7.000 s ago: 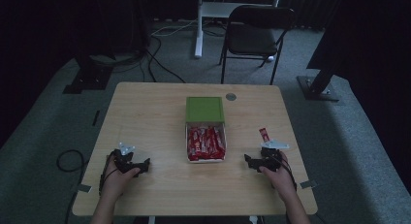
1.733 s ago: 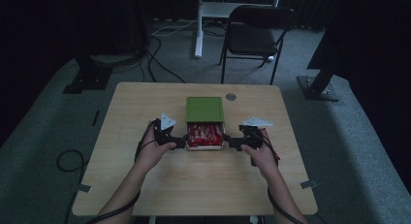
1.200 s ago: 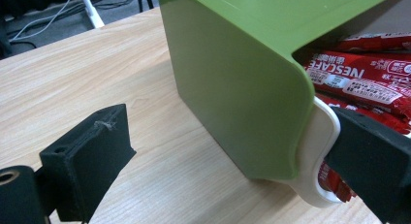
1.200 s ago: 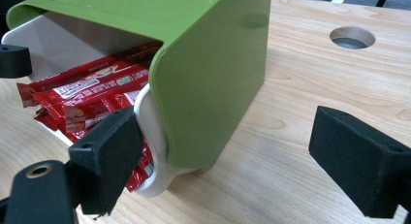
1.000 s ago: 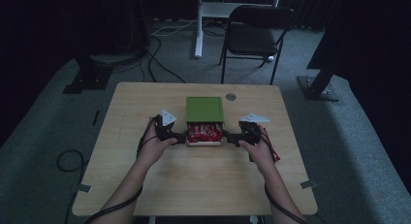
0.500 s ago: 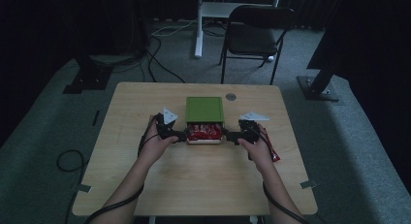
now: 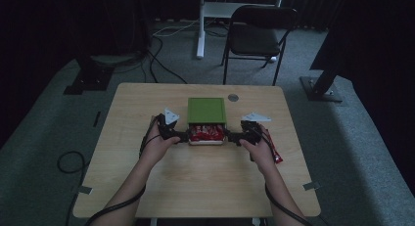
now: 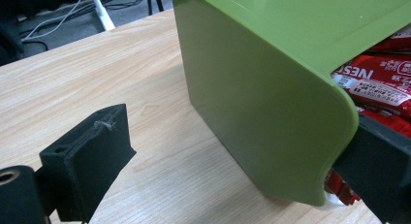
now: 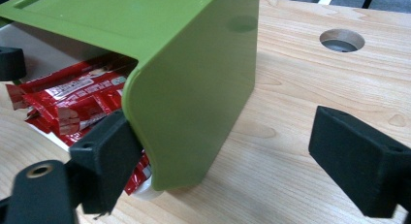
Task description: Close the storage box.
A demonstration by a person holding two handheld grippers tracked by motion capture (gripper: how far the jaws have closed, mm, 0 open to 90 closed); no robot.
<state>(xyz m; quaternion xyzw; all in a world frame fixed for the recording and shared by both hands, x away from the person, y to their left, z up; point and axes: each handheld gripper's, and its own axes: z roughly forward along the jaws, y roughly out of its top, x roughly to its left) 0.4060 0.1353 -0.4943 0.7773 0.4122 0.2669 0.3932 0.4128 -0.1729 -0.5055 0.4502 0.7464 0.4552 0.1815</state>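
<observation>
A green lid sits partway over a white box in the middle of the table. Red candy bars peek out at the near end. The left gripper and the right gripper are each at one side of the box. Both are open wide, with one pad by the lid's near edge and the other out over bare wood. A red wrapper lies beside the right hand

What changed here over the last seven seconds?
Both hands moved from the table's near corners to the box. The left gripper and right gripper now flank the white tray of red snack bars, jaws open. The green plastic lid slid nearer, covering more bars. The wooden table stayed.
</observation>
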